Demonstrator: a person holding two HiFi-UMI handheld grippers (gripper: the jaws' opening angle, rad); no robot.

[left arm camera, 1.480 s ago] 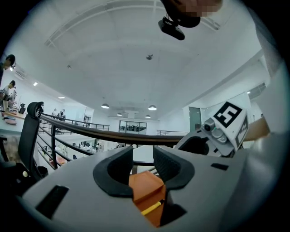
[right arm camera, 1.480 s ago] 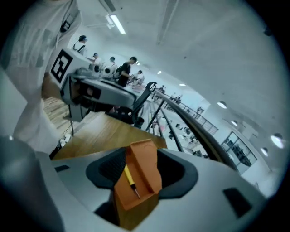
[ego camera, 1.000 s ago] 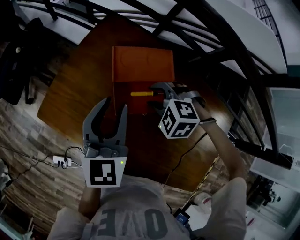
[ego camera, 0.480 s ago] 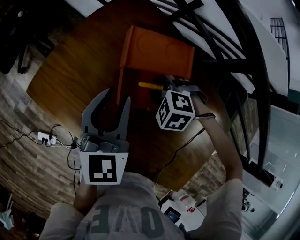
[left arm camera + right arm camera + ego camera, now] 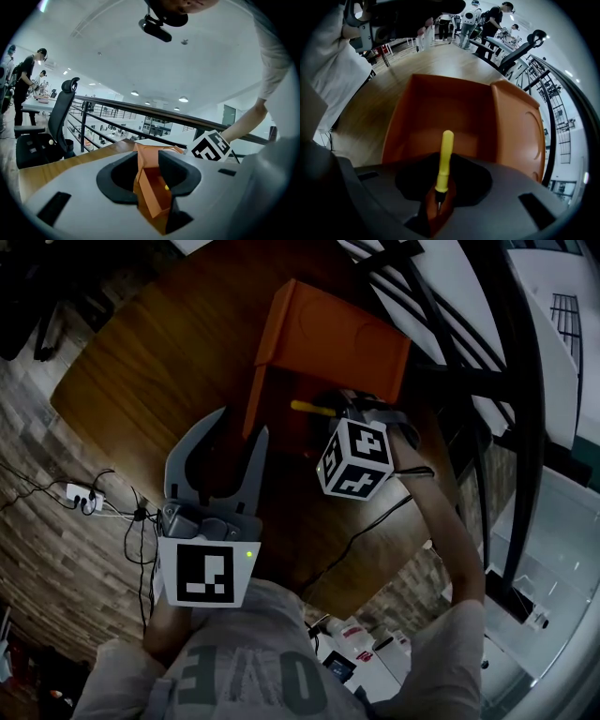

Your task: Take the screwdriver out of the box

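Observation:
An orange box (image 5: pixel 269 395) stands open on the wooden table (image 5: pixel 169 362), its lid (image 5: pixel 337 338) tipped up at the far side. Inside lies a screwdriver with a yellow handle (image 5: pixel 307 409). My right gripper (image 5: pixel 349 412) points straight down into the box. Its jaws are closing on the screwdriver (image 5: pixel 444 157), pressing its lower end near the dark shaft. My left gripper (image 5: pixel 234 444) stands open with nothing between its fingers, level at the box's near left wall (image 5: pixel 149 190).
A dark railing (image 5: pixel 441 324) runs past the table's far right edge. A power strip (image 5: pixel 80 495) with cables lies on the plank floor at the left. An office chair (image 5: pixel 47 131) and people at desks are off to the left.
The right gripper has sunk into the box and its jaws have narrowed around the screwdriver. The left gripper has dropped a little, toward the box's left wall.

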